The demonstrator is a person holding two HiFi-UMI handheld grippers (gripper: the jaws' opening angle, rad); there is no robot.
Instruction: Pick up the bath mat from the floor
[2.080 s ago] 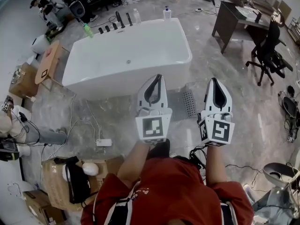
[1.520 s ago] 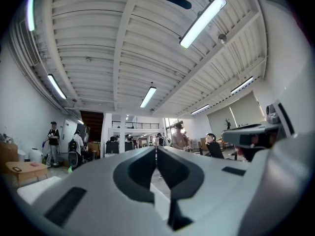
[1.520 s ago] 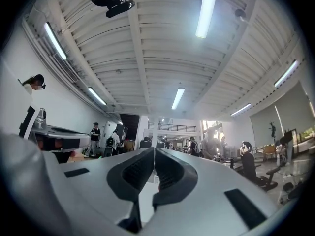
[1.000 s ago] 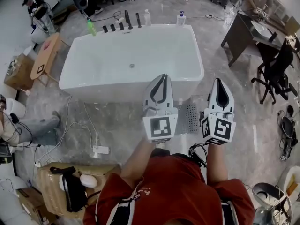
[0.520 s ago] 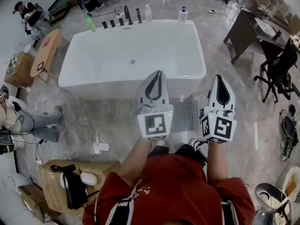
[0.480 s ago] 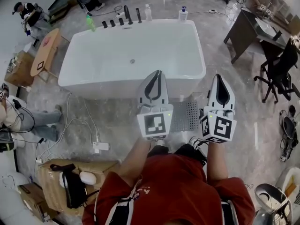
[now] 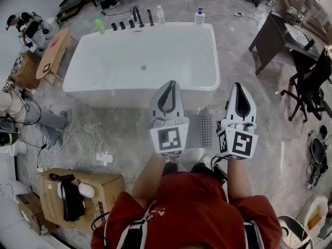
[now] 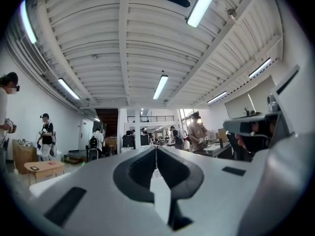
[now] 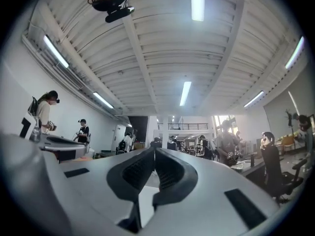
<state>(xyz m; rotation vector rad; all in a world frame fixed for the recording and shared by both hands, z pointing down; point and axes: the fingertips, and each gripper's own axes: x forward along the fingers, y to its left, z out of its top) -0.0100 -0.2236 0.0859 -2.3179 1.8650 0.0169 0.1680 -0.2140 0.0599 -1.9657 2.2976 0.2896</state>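
Note:
The bath mat [image 7: 201, 130] is a grey perforated rectangle on the marble floor, right in front of the white bathtub [image 7: 140, 56]. In the head view it shows between my two grippers, its left edge hidden behind the left one. My left gripper [image 7: 170, 83] is held up at chest height and pointing forward, shut and holding nothing. My right gripper [image 7: 237, 85] is beside it in the same pose, also shut with nothing in it. The left gripper [image 8: 156, 148] and right gripper [image 9: 154, 150] views look out level across the hall and show no mat.
Bottles and dark taps [image 7: 136, 17] stand on the tub's far rim. A power strip with cables [image 7: 104, 157] lies on the floor at left, near a cardboard box [image 7: 78, 193]. A desk [image 7: 277, 32] and an office chair [image 7: 311, 82] stand at right, and a wooden stool [image 7: 52, 51] at left.
The head view has shifted, so the tub, mat and box sit slightly differently in the frame. Both grippers stay raised side by side and shut.

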